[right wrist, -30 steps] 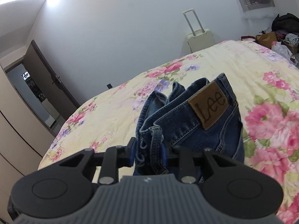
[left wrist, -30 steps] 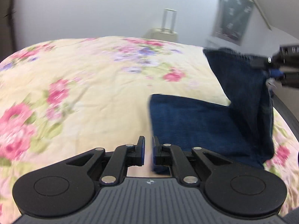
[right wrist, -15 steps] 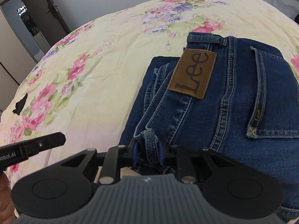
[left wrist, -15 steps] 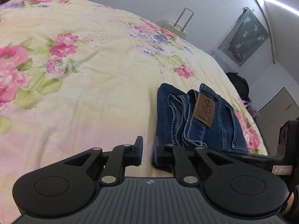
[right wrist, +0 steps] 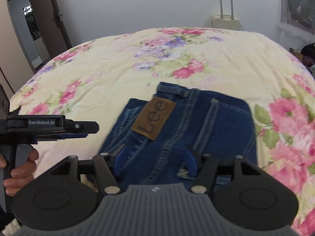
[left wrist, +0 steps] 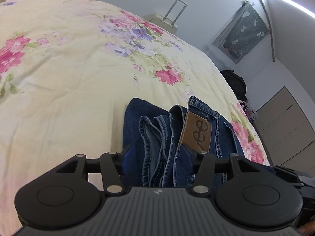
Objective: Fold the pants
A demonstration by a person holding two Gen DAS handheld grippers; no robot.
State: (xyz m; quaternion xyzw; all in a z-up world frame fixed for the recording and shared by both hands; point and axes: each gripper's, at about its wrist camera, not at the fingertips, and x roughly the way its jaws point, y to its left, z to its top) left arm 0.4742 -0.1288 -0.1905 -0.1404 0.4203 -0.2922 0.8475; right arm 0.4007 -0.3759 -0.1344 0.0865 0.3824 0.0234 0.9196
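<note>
Both my grippers, left gripper [left wrist: 156, 160] and right gripper [right wrist: 154, 160], have jaws opening, denim between but unpinched; folded pants [right wrist: 189, 123] lie on the floral bedspread [right wrist: 110, 72]. Withdraw straight back, low, so pads don't snag the waistband and undo the fold

- We see the pants [right wrist: 183, 125] folded on the bed [right wrist: 110, 74], near its front edge.
- A suitcase [right wrist: 226, 20] stands behind the bed, against the wall.
- Our left claw [right wrist: 78, 130] hovers left of the pants.
</note>
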